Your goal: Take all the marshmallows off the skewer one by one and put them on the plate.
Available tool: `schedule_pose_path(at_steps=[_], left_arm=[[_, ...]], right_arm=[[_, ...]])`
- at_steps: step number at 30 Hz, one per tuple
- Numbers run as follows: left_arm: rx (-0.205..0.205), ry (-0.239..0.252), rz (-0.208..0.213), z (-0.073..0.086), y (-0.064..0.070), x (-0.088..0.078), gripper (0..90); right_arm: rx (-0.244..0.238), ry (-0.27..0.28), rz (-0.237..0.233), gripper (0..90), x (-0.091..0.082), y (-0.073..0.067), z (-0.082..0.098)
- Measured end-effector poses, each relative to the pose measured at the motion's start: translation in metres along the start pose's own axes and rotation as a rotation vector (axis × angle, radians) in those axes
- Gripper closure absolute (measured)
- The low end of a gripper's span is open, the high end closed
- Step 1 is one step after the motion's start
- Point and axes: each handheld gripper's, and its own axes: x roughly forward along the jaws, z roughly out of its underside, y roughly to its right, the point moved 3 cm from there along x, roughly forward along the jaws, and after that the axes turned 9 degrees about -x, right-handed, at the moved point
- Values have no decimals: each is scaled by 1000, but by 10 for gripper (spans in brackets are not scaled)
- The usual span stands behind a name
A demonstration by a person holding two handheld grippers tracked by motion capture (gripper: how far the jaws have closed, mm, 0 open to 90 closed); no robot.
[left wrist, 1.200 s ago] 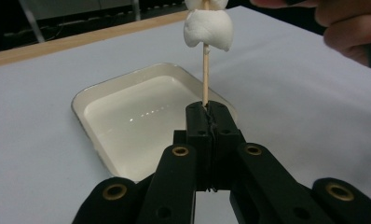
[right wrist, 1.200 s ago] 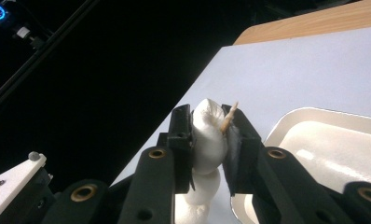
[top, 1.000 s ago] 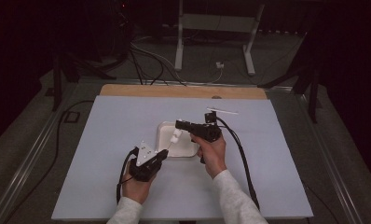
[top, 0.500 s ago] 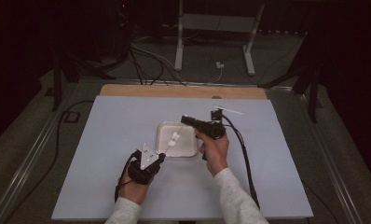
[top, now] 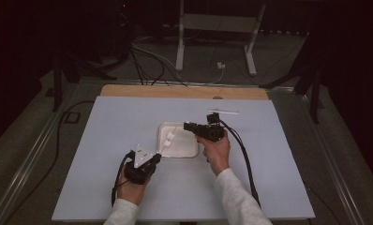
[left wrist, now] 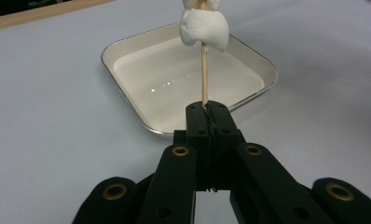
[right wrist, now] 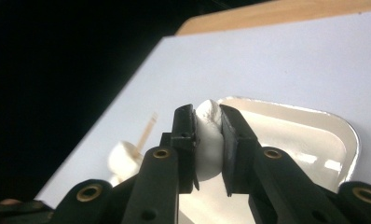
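From above, I see my left gripper point(top: 152, 159) holding a skewer point(top: 163, 145) slanted over the white tray point(top: 187, 150), my right gripper point(top: 190, 126) beside it. Left gripper view: fingers pressed together on the stick, one marshmallow point(left wrist: 204, 30) already threaded. Right gripper view: fingers pinch a second marshmallow point(right wrist: 208, 140) above the tray; I judge threading it remains.
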Motion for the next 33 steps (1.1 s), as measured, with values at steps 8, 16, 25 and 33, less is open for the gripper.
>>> schedule_pose_path(at_steps=[8, 16, 25, 33], left_arm=[[-35, 15, 9, -2, -4, -3, 900], [-41, 11, 8, -2, -5, -3, 900], [-53, 11, 6, -2, -8, -3, 900], [-57, 15, 32, -2, -4, 0, 900]], right_arm=[[-65, -102, 67, 759, 23, 5, 18], [-108, -173, 116, 527, 40, 6, 33], [-84, -91, 41, 205, 24, -4, 24], [-38, -23, -170, 304, 11, -25, 16]])
